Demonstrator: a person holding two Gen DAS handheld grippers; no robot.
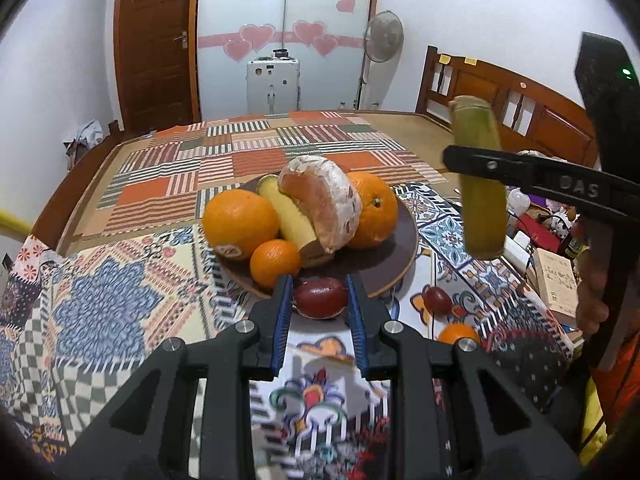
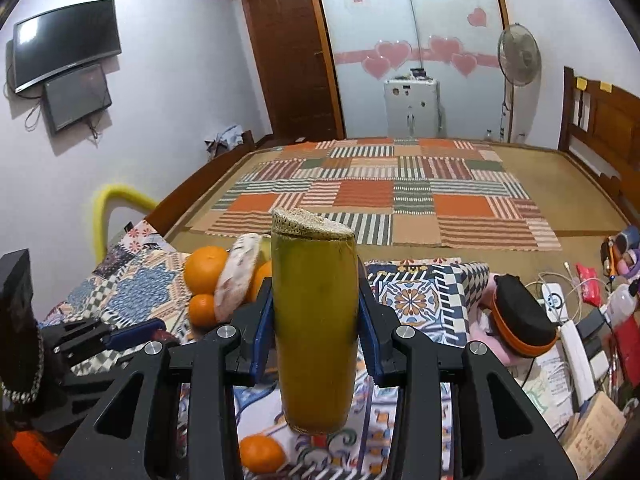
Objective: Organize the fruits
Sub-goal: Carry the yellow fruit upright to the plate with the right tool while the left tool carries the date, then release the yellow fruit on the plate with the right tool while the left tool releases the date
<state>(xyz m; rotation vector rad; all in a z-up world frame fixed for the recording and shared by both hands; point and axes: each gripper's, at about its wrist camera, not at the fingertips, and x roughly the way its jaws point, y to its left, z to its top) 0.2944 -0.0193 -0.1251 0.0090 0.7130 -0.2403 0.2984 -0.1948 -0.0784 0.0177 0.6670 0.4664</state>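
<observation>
Above the plate, both grippers carried fruit.
Left gripper clenched a red date; right gripper grasped sugarcane, probably awaiting placement.

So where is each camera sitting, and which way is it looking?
Left wrist view: sits on the left gripper, looking forward and down at the brown plate of oranges; its jaws hold a dark red fruit. The right gripper and a hand show at the right.
Right wrist view: sits on the right gripper, looking forward past the green stalk piece in its jaws; the left gripper shows at the left.
Both share the plate's fruit, the stalk piece, the patterned cloth, the bed and the heart-decorated door.
</observation>
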